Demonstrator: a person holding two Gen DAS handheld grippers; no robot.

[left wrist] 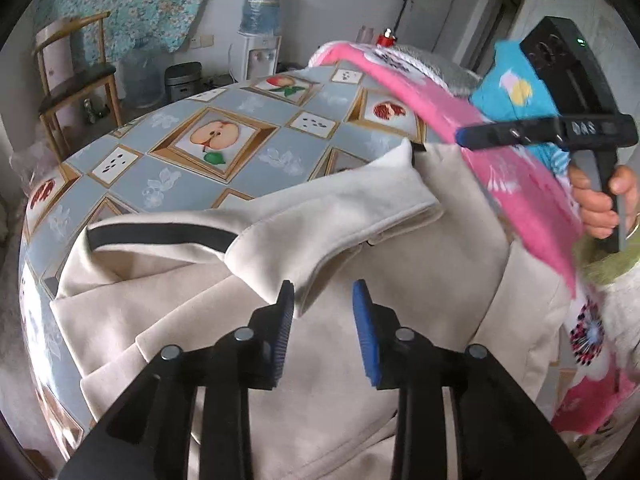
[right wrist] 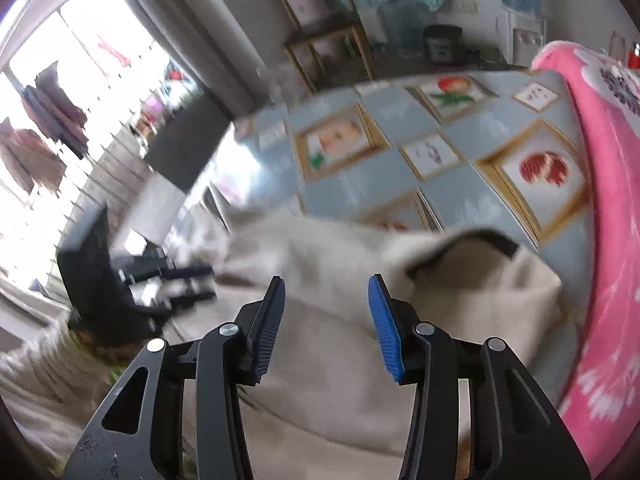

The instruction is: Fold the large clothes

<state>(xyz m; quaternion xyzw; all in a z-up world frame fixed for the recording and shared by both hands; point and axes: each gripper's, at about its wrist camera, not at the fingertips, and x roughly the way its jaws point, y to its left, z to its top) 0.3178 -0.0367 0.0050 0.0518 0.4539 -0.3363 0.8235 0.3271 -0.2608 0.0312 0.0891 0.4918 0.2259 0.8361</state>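
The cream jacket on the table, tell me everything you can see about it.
The cream jacket is a large garment of soft, suede-like cloth, lying partly folded on the fruit-print tablecloth. A sleeve with a black stripe lies across its upper left, and a folded panel crosses the middle. Its lower part hangs toward the camera over the table edge. A pink cloth overlaps its right side. Both grippers hover over it open, nothing between their pads.

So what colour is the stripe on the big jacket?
Black, on a cream jacket. The stripe shows best in the left wrist view.
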